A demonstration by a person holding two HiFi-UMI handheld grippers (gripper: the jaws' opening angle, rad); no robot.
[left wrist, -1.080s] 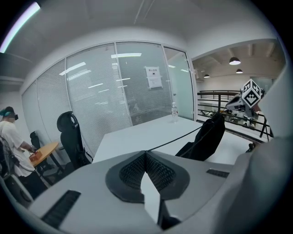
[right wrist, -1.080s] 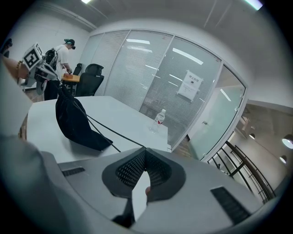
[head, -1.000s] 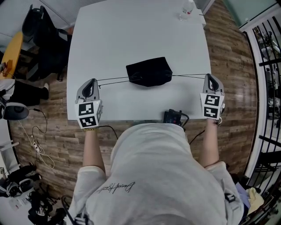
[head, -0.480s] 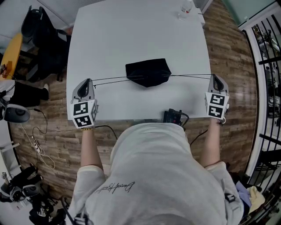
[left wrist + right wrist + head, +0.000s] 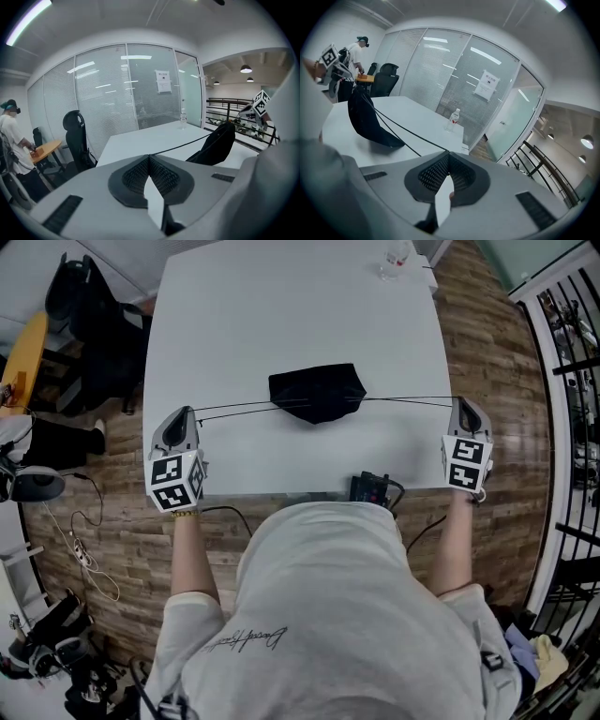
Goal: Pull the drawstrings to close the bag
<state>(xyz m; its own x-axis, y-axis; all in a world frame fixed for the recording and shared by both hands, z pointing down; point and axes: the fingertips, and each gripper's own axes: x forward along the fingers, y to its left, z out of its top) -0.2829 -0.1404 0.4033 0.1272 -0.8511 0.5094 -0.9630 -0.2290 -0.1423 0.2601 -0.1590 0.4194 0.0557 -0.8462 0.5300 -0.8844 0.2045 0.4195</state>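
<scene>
Left claw point(image 5: 149, 156): jaws together, tips clamped on left drawstring point(image 5: 234, 408). Right claw point(image 5: 449, 152): jaws together too, pinching right drawstring point(image 5: 412, 400). Both cords taut, running sideways out of black bag point(image 5: 319, 392). Bag bunched, lying mid white surface point(image 5: 281, 306), between claws. Claws well apart, near surface's side edges.

- A white table point(image 5: 281, 306) is standing on a wood-plank floor point(image 5: 487, 352).
- A black office chair point(image 5: 98, 329) is sitting beside the table's left edge, with a round yellow side table point(image 5: 21, 357) just beyond it.
- A black metal railing point(image 5: 574, 381) is running along the floor's right side.
- Glass partition walls point(image 5: 108, 93) with blinds are enclosing the room, a paper notice point(image 5: 163, 81) hanging on one pane.
- A ceiling strip light point(image 5: 28, 18) is glowing overhead.
- Cables point(image 5: 80, 545) are trailing across the floor at lower left.
</scene>
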